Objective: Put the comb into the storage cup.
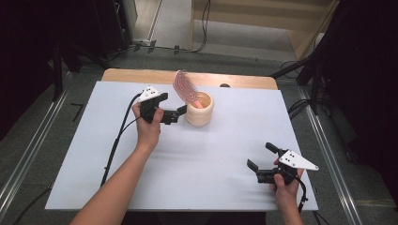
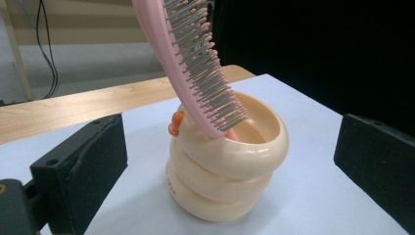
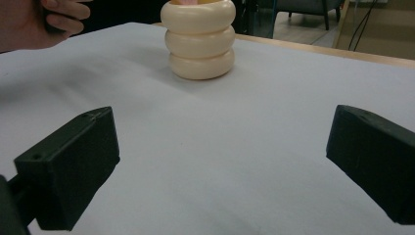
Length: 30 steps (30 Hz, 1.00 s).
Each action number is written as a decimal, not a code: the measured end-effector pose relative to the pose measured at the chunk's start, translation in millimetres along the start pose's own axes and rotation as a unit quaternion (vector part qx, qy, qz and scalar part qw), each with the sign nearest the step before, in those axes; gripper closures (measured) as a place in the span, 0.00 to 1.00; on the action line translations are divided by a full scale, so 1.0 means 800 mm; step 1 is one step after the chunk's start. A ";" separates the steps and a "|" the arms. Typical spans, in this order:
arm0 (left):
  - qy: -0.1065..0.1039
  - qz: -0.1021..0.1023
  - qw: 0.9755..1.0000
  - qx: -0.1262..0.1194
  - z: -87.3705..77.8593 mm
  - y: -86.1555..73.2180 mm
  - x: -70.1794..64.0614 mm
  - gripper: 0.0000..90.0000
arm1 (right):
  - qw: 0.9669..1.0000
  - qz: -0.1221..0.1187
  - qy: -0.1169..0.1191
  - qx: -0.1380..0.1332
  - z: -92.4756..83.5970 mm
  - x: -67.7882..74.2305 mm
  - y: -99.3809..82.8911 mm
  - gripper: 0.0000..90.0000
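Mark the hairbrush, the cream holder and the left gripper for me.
hairbrush [image 2: 205, 63], left gripper view, on its bristles.
cream holder [image 1: 199, 114], high view, on its outer wall.
left gripper [image 1: 182, 112], high view, midway between its fingertips.

The high view looks forward and down over the whole table [image 1: 197, 154]. The left gripper view sits close beside the cream holder [image 2: 227, 166]. The right gripper view, low and farther off, faces the same cream holder [image 3: 199, 41].

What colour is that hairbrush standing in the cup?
Pink, with grey bristles. The hairbrush shows best in the left gripper view, leaning in the cream cup.
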<state>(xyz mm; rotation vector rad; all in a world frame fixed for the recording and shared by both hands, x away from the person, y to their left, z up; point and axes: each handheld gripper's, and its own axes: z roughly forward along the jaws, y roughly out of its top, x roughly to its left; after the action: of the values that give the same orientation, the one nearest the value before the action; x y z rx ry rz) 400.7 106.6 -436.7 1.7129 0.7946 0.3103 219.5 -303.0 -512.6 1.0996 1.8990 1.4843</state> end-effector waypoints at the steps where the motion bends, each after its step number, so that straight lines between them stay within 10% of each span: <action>1: 0.001 0.004 1.000 0.000 -0.002 0.000 -0.001 0.00 | 1.000 0.000 0.000 0.000 0.000 0.000 0.000 0.00; 30: 0.009 0.036 0.999 -0.032 -0.086 -0.042 -0.011 0.00 | 1.000 -0.001 -0.002 0.002 0.000 0.001 0.000 0.00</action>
<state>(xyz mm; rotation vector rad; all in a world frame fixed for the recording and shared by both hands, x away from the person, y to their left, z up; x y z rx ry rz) 342.9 156.1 -445.4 1.6826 0.7298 0.3970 219.0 -302.4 -512.5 1.1026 1.8997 1.4770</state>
